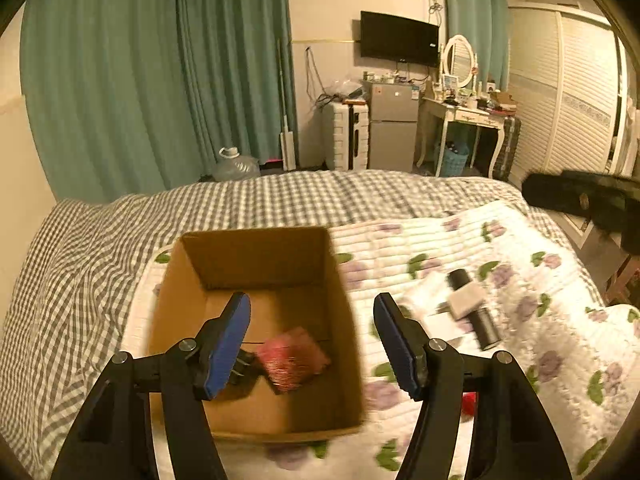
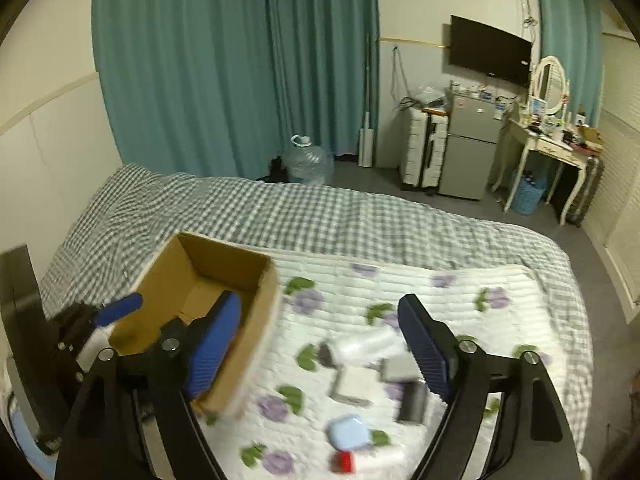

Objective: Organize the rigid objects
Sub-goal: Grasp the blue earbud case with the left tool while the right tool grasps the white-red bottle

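An open cardboard box (image 1: 256, 264) stands on a floral quilt (image 1: 520, 320) on the bed. Inside it lie a red packet (image 1: 292, 358) and a small dark object (image 1: 244, 370). My left gripper (image 1: 312, 344) hovers open and empty above the box's right side. On the quilt to the right lies a black-and-white cylinder (image 1: 474, 312). In the right wrist view the box (image 2: 200, 296) is at the left. My right gripper (image 2: 320, 348) is open and empty above loose items: a white bottle (image 2: 368, 344), a white block (image 2: 354, 386), a dark block (image 2: 412, 402), a light-blue case (image 2: 348, 432) and a small red object (image 2: 342, 462).
A checked grey bedspread (image 2: 280, 216) covers the far part of the bed. The left gripper (image 2: 116, 312) shows at the left edge of the right wrist view. A black bag (image 1: 584, 200) lies at the bed's right edge. Teal curtains, a fridge and a dressing table stand behind.
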A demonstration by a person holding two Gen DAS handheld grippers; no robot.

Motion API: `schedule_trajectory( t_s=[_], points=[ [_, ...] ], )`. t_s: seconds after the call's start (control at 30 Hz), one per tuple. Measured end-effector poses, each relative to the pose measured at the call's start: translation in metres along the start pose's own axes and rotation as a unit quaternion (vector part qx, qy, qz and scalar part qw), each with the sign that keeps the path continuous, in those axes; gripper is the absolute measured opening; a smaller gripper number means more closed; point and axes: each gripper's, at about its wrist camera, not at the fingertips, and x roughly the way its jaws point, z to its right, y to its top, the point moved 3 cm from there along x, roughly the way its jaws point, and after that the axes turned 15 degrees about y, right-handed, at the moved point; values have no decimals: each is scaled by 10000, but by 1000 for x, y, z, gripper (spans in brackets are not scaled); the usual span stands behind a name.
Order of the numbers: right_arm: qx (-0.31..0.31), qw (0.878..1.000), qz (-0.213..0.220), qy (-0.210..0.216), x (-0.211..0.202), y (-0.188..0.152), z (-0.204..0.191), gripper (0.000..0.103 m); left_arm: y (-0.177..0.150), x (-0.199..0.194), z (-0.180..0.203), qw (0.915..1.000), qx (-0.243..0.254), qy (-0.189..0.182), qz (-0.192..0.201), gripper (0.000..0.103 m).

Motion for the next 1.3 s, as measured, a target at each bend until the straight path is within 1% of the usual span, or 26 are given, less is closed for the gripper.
schedule_trajectory(
  t_s=[0.13,0.23,0.27,0.43,0.47,0.57,0.63,0.73,0.77,0.83,0.93,0.97,1.07,1.17,1.23,1.27,1.3],
  points=[
    [11,9998,-73,-194,-26,-21,28,89,-5,-13,28,10000,26,-43,-11,68],
    [50,9994,-238,-236,-33,-46,49,91,-16,-13,55,9997,48,-103,-193,68],
    [58,9991,-339,-230,-32,-59,56,91,-21,-12,61,9996,70,-132,-239,68],
    [80,9957,-907,-175,-12,-113,85,91,-57,0,95,9985,272,-62,-479,68],
    [103,9948,-998,-159,-8,-123,89,91,-68,6,100,9979,298,-36,-581,68],
    [280,9892,-1437,49,16,-154,96,91,-93,20,107,9961,314,-4,-824,68],
    [245,9857,-1654,199,27,-168,92,91,-106,28,108,9951,368,46,-920,68],
    [8,9814,-1912,198,42,-181,84,91,-123,40,105,9938,423,134,-1022,68],
    [23,9809,-1938,183,45,-184,85,91,-128,45,103,9933,409,145,-1071,68],
    [176,9788,-2035,165,54,-190,87,96,-135,53,98,9922,353,136,-1185,68],
    [359,9752,-2162,307,64,-196,89,96,-141,60,93,9916,310,136,-1252,68],
    [342,9739,-2224,302,68,-197,87,96,-142,62,93,9912,273,58,-1297,68],
    [253,9694,-2416,345,79,-203,82,96,-143,63,93,9908,272,24,-1323,68],
    [77,9645,-2635,155,96,-209,80,96,-143,61,92,9910,248,-2,-1316,68],
    [28,9637,-2668,74,101,-209,80,96,-143,61,91,9910,224,-12,-1319,68],
    [51,9638,-2665,48,102,-209,82,96,-142,61,92,9911,224,-8,-1315,68],
    [114,9651,-2616,95,100,-207,83,87,-142,60,92,9910,237,-6,-1315,68]
  ],
)
